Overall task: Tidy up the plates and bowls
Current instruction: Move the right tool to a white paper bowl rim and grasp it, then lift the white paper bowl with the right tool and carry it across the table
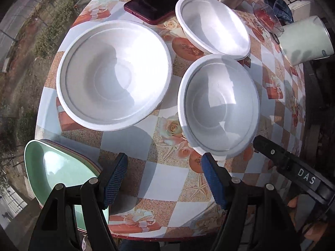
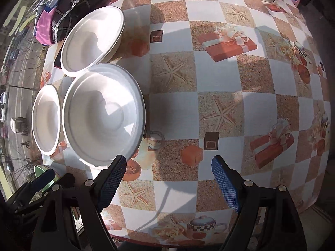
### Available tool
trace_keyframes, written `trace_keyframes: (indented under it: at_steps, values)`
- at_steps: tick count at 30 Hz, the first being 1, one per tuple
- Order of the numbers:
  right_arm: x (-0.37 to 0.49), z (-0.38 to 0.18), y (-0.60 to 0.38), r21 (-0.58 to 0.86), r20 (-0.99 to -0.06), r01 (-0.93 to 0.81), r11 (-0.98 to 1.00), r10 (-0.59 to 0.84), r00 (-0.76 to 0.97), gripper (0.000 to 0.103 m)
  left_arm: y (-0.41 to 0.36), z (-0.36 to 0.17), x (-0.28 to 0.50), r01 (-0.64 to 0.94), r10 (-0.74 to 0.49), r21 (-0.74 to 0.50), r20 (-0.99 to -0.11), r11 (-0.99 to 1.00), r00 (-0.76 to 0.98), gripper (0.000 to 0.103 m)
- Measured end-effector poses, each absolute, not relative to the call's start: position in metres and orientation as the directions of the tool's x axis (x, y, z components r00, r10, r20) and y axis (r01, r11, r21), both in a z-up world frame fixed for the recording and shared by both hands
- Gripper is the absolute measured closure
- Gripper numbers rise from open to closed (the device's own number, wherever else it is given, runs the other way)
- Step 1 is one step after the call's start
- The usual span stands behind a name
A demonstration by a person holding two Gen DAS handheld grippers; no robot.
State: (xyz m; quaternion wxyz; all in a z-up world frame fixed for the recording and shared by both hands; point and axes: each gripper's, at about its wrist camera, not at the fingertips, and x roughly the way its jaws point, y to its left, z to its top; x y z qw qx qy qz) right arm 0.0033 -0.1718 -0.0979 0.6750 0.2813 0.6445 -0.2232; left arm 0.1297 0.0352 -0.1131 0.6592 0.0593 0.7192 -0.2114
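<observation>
Bowls grouped on the patterned table, both grippers empty

Three white bowls sit upright on the checked tablecloth. From my left wrist camera, the largest-looking bowl lies at about 10 o'clock from centre, a second bowl at 3 o'clock, and a third bowl at 1 o'clock. The second and third appear to meet at their rims; I cannot tell whether they truly touch. The first stands apart from both.

A green plate rests at the table's edge, 8 o'clock in that view, partly behind my left finger.

Left gripper: jaws spread wide, nothing between the blue pads, only tablecloth below. Its right finger tip overlaps the near rim of the second bowl in the view; contact unclear.

Right gripper: jaws also wide, holding nothing, hanging over bare cloth. The bowls cluster at 9 to 11 o'clock in its view.

A dark red phone lies beyond the bowls, at 12 o'clock, and a pale cup lies tipped at 2 o'clock.
</observation>
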Motion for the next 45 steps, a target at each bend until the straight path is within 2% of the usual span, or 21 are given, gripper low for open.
trace_keyframes:
  at_steps: [4,19,20,22,23,25,27,29,32,39,45]
  values:
    - [0.027,-0.103,-0.184,0.093,-0.995,0.639,0.764,0.058,0.076,0.018,0.029,-0.126,0.134,0.278,-0.2,-0.231,-0.97,0.932,-0.136,0.027]
    - [0.099,-0.138,-0.197,0.109,-0.994,0.531,0.84,0.093,0.056,0.019,0.001,-0.151,0.139,0.182,-0.159,-0.177,-0.981,0.967,-0.109,0.027]
    - [0.101,-0.139,-0.197,0.115,-0.993,0.526,0.843,0.1,0.057,0.022,0.0,-0.152,0.14,0.179,-0.156,-0.173,-0.982,0.968,-0.108,0.028]
    - [0.106,-0.148,-0.189,0.128,-0.992,0.519,0.845,0.119,0.051,0.038,-0.006,-0.154,0.143,0.185,-0.145,-0.164,-0.983,0.969,-0.111,0.034]
    - [0.106,-0.153,-0.181,0.133,-0.991,0.522,0.842,0.127,0.047,0.042,-0.007,-0.155,0.143,0.187,-0.142,-0.162,-0.983,0.969,-0.115,0.037]
    - [0.108,-0.159,-0.18,0.144,-0.989,0.532,0.834,0.146,0.039,0.068,-0.013,-0.156,0.141,0.199,-0.14,-0.159,-0.985,0.967,-0.103,0.041]
    - [0.106,-0.163,-0.181,0.159,-0.985,0.547,0.822,0.17,0.031,0.08,-0.018,-0.155,0.139,0.224,-0.145,-0.163,-0.985,0.961,-0.096,0.049]
    - [0.105,-0.164,-0.18,0.167,-0.984,0.54,0.825,0.176,0.036,0.082,-0.023,-0.153,0.138,0.258,-0.149,-0.169,-0.984,0.951,-0.095,0.062]
    - [0.095,-0.165,-0.176,0.167,-0.984,0.517,0.84,0.178,0.028,0.082,-0.033,-0.153,0.13,0.32,-0.143,-0.17,-0.984,0.932,-0.106,0.07]
    - [0.044,-0.167,-0.158,0.168,-0.981,0.513,0.842,0.196,0.0,0.082,-0.061,-0.151,0.084,0.575,-0.089,-0.129,-0.991,0.808,-0.097,0.071]
    - [-0.011,-0.171,-0.157,0.167,-0.978,0.591,0.789,0.208,-0.002,0.082,-0.081,-0.15,0.031,0.726,-0.07,-0.135,-0.99,0.674,-0.119,0.071]
